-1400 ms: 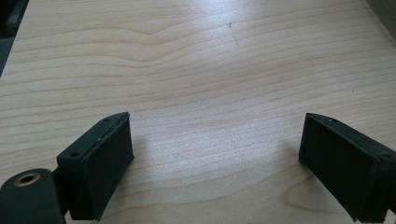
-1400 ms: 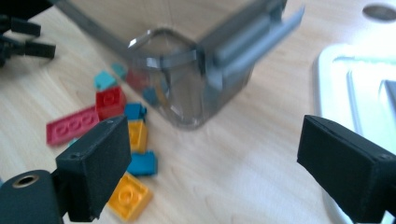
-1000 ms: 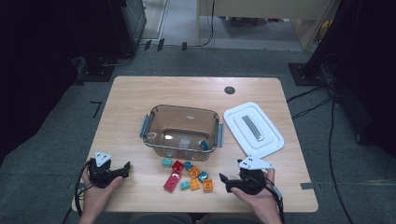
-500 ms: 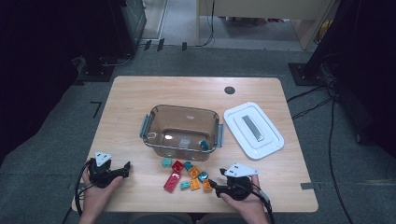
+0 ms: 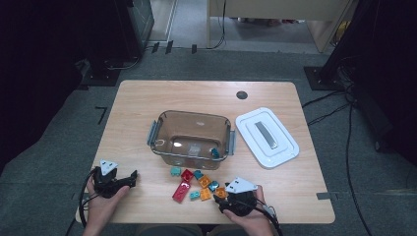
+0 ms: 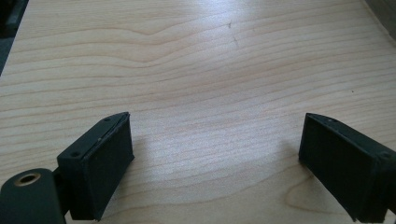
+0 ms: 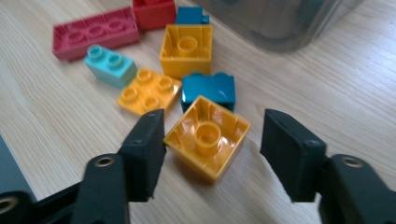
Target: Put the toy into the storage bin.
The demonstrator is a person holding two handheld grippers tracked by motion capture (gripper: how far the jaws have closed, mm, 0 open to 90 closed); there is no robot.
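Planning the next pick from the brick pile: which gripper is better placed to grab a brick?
Right. The right gripper already straddles an upturned orange brick, its jaws having just been closing. The left gripper sits open over bare table.

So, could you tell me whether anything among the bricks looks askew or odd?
Two orange bricks lie upside down, hollow side up: one between the right claw jaws, one nearer the bin. The bin's lid is off.

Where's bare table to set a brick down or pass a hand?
Free: the strip between the left tool and the brick pile, and the far table behind the clear bin. Crowded: between the bin's front and the right tool, and around the white lid.
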